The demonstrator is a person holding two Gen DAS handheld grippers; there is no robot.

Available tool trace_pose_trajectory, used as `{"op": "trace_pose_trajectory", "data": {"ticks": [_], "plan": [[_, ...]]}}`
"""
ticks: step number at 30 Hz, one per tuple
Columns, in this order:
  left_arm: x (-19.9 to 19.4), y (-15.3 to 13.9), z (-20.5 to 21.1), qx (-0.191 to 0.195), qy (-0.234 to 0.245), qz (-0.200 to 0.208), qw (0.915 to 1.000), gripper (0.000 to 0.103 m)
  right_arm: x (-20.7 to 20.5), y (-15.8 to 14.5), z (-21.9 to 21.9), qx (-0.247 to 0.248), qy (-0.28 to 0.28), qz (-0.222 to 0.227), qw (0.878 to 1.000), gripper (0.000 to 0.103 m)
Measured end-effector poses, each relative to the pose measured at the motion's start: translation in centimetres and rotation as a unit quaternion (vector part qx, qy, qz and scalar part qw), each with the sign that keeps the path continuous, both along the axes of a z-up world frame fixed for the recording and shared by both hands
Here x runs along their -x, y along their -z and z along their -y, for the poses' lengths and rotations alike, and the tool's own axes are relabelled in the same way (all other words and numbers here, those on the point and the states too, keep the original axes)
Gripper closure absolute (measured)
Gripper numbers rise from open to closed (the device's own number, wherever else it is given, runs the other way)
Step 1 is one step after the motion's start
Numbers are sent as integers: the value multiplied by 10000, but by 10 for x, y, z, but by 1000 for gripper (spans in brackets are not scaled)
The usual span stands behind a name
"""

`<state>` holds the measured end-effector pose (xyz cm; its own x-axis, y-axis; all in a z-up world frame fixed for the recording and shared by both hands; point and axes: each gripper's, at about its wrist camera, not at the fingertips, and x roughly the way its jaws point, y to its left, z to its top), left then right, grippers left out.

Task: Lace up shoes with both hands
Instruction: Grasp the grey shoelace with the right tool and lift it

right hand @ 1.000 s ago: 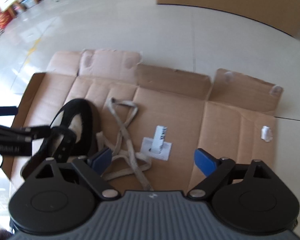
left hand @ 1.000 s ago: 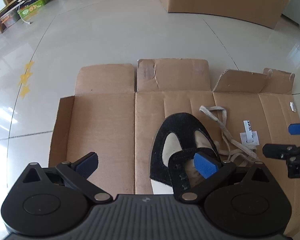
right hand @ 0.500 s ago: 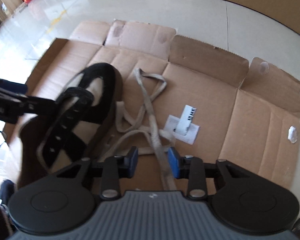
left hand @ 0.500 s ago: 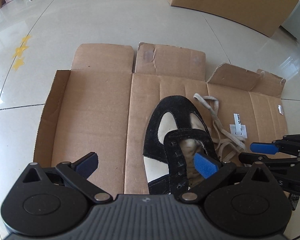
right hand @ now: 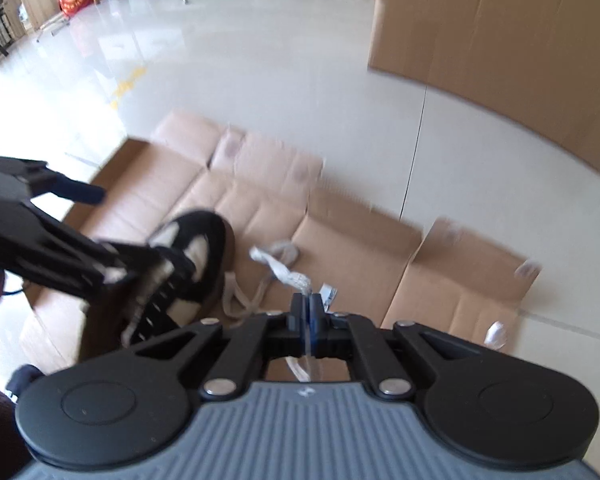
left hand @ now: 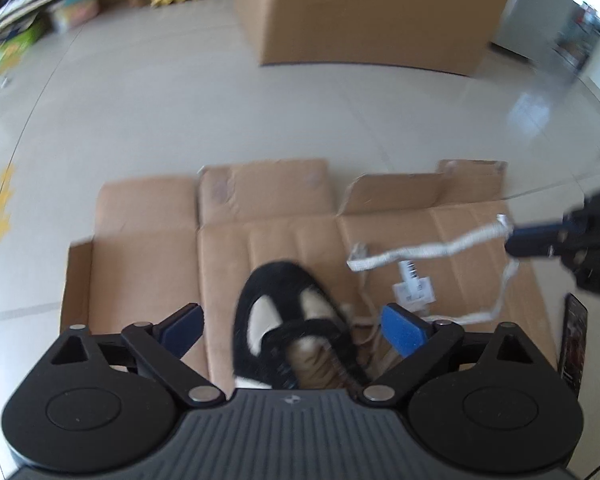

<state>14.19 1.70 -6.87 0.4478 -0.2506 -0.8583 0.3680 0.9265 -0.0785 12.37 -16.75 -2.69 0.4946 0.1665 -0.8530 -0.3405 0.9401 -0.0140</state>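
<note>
A black and cream shoe (left hand: 284,292) (right hand: 196,248) lies on a flattened cardboard sheet (left hand: 148,248) (right hand: 340,248). My left gripper (left hand: 292,328) hovers above the shoe. Its jaws are wide and closing, the shoe shows below the gap, and the pads (left hand: 404,328) do not press on it. My right gripper (right hand: 309,308) (left hand: 540,236) is shut on the beige shoelace (right hand: 284,268) (left hand: 420,250) to the right of the shoe. It holds the lace lifted off the cardboard. The rest of the lace trails down toward the shoe's eyelets, blurred.
A large cardboard box (left hand: 372,12) (right hand: 500,40) stands on the tiled floor behind the sheet. A white label (left hand: 414,288) lies on the sheet beside the lace. A dark phone-like object (left hand: 574,336) lies at the sheet's right edge. Shelves and clutter line the far wall.
My right gripper went from open to shut on the shoelace and rose, pulling the lace up off the cardboard. My left gripper also rose away from the shoe.
</note>
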Motion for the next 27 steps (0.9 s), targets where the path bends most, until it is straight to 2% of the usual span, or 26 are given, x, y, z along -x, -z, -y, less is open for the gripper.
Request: {"op": "trace_pose_trajectory", "data": {"ticks": [4, 5, 6, 7, 8, 12, 15, 18, 19, 21, 24, 27], "plan": [[2, -16, 27, 58, 625, 467, 9969, 9, 4, -37, -3, 188, -234, 240, 9993, 101], [1, -17, 34, 93, 804, 583, 9950, 11, 5, -43, -3, 233, -264, 272, 9990, 101], [0, -18, 42, 131, 985, 674, 9928, 17, 7, -49, -3, 277, -294, 305, 9987, 101], [-3, -18, 49, 179, 1164, 657, 9909, 23, 8, -55, -2, 320, -321, 335, 9984, 101], [-5, -17, 55, 231, 1307, 612, 9893, 25, 9, -58, -2, 333, -323, 342, 9983, 101], [-11, -22, 75, 628, 1881, 539, 9787, 26, 11, -61, -2, 371, -341, 363, 9981, 101], [-12, -27, 88, 706, 2089, 712, 9728, 27, 12, -62, -2, 353, -372, 352, 9981, 101], [-20, -25, 100, 608, 2078, 712, 9737, 55, 14, -67, -3, 333, -409, 391, 9978, 101], [-23, -23, 104, 573, 2055, 692, 9745, 77, 15, -69, -2, 332, -411, 409, 9978, 101], [-29, -23, 105, 590, 1873, 573, 9789, 98, 16, -74, -1, 332, -393, 459, 9976, 101], [-39, -35, 97, 955, 1392, 435, 9847, 100, 17, -80, 5, 317, -280, 515, 9978, 101], [-39, -61, 92, 1092, 1259, 645, 9839, 101, 20, -86, 9, 256, -179, 589, 9978, 96]]}}
